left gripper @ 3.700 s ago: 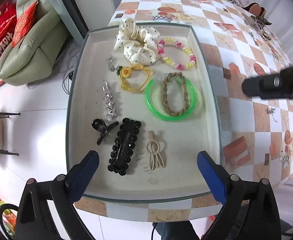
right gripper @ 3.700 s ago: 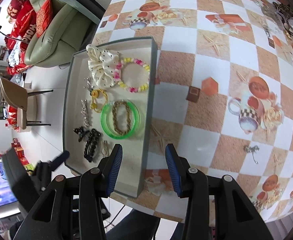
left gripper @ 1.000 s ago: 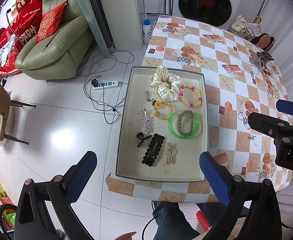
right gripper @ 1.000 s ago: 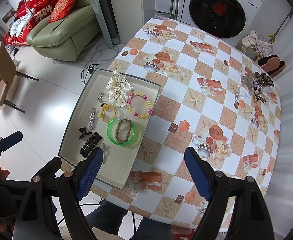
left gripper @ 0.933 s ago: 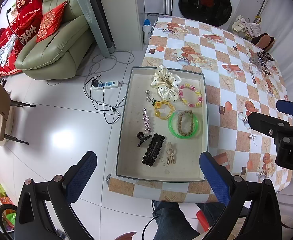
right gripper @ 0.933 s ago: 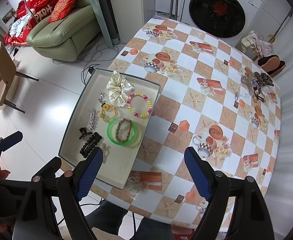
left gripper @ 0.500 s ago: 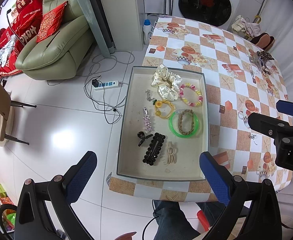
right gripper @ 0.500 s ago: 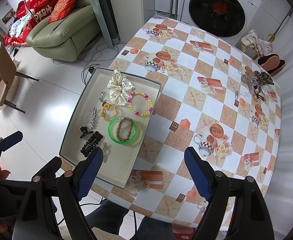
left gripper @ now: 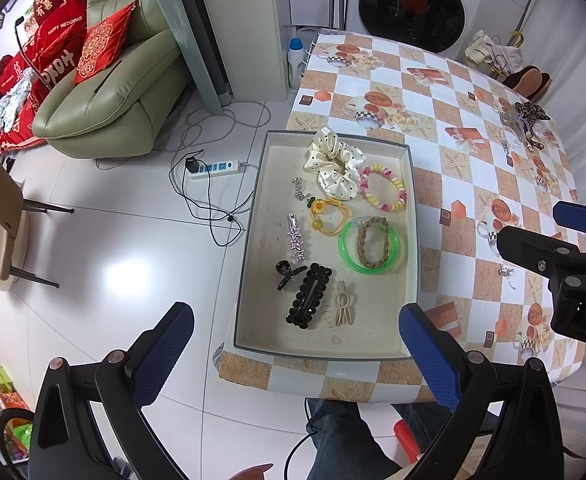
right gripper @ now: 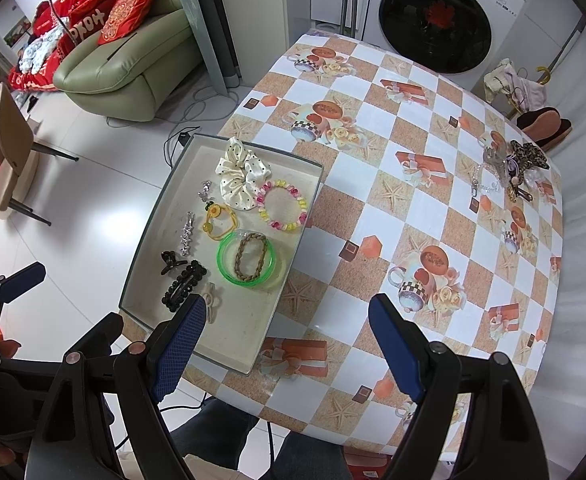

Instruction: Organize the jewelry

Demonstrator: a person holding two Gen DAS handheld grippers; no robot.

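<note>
A grey tray (left gripper: 393, 352) (right gripper: 145, 224) at the table's left edge holds a white dotted scrunchie (left gripper: 333, 166) (right gripper: 239, 174), a pastel bead bracelet (left gripper: 383, 194) (right gripper: 281, 206), a green bangle (left gripper: 373, 246) (right gripper: 247, 262) around a braided band, a yellow flower tie (left gripper: 327, 216), a silver star clip (left gripper: 295, 238), a black claw clip (left gripper: 287, 274), a black flower barrette (left gripper: 309, 296) (right gripper: 183, 284) and a beige clip (left gripper: 343, 308). My left gripper (left gripper: 293, 354) and right gripper (right gripper: 283, 348) are open, empty and held high above the table.
The table has a checkered cloth (right gripper: 413, 208). A small silver piece (left gripper: 506, 273) lies on it right of the tray. A pile of jewelry (right gripper: 513, 168) lies at the far right. A sofa (left gripper: 105, 100), a chair (left gripper: 1, 216), a power strip (left gripper: 213, 168) and a washer (right gripper: 433, 20) surround the table.
Over 3.7 s both grippers rose far above the table and the right one opened wide. In the last second the views barely shifted.
</note>
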